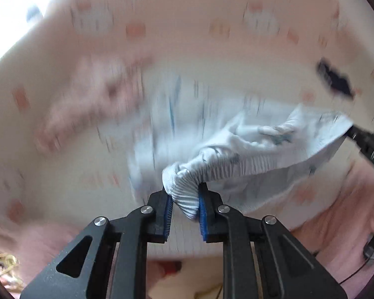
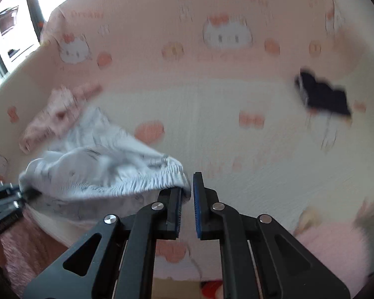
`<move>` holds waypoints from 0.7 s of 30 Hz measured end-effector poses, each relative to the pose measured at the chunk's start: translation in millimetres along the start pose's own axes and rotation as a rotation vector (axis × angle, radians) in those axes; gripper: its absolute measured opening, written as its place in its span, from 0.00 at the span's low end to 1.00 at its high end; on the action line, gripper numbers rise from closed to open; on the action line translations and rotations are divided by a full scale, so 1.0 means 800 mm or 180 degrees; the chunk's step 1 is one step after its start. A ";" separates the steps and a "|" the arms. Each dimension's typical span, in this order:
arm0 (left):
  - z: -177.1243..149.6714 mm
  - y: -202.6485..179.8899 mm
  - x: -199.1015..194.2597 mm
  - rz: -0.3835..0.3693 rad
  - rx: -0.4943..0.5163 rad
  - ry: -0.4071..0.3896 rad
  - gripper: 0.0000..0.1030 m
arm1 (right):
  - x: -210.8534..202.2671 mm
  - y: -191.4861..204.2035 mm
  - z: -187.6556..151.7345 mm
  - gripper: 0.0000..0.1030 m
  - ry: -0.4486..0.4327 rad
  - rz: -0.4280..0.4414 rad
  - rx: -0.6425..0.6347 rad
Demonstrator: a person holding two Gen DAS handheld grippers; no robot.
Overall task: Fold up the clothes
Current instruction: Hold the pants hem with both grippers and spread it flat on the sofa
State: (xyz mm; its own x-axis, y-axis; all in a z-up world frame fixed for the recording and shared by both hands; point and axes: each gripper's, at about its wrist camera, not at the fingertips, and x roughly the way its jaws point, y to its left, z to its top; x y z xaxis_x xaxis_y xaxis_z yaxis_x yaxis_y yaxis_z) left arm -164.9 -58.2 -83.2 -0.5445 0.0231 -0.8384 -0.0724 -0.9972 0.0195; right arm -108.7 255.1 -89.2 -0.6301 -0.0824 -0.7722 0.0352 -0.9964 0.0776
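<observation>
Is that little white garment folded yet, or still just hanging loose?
Not folded. The white garment hangs bunched between the left gripper and the right gripper, each pinching its gathered waistband above the bed sheet.

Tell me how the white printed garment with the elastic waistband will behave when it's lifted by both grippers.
The white garment is probably floppy: it sags in folds between the left gripper and the right gripper. Likely light, since thin edges carry it. The ribbed waistband may stretch or slip, because it bunches up at the blue pads.

Cat-print bedsheet [image 2: 236, 129] — pink garment [image 2: 54, 114], dark garment [image 2: 324, 94].
</observation>
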 end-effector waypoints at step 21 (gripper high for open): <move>0.051 0.018 -0.076 -0.0479 -0.0081 -0.0163 0.19 | -0.121 0.011 0.082 0.08 -0.0470 0.0124 0.0508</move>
State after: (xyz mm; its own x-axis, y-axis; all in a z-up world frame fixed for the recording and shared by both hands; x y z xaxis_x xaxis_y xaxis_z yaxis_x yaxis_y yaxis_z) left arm -167.0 -71.0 -9.8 -0.5711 0.1753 -0.8020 -0.1355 -0.9837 -0.1185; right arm -98.3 256.0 27.9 -0.7378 -0.1050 -0.6668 -0.0541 -0.9754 0.2135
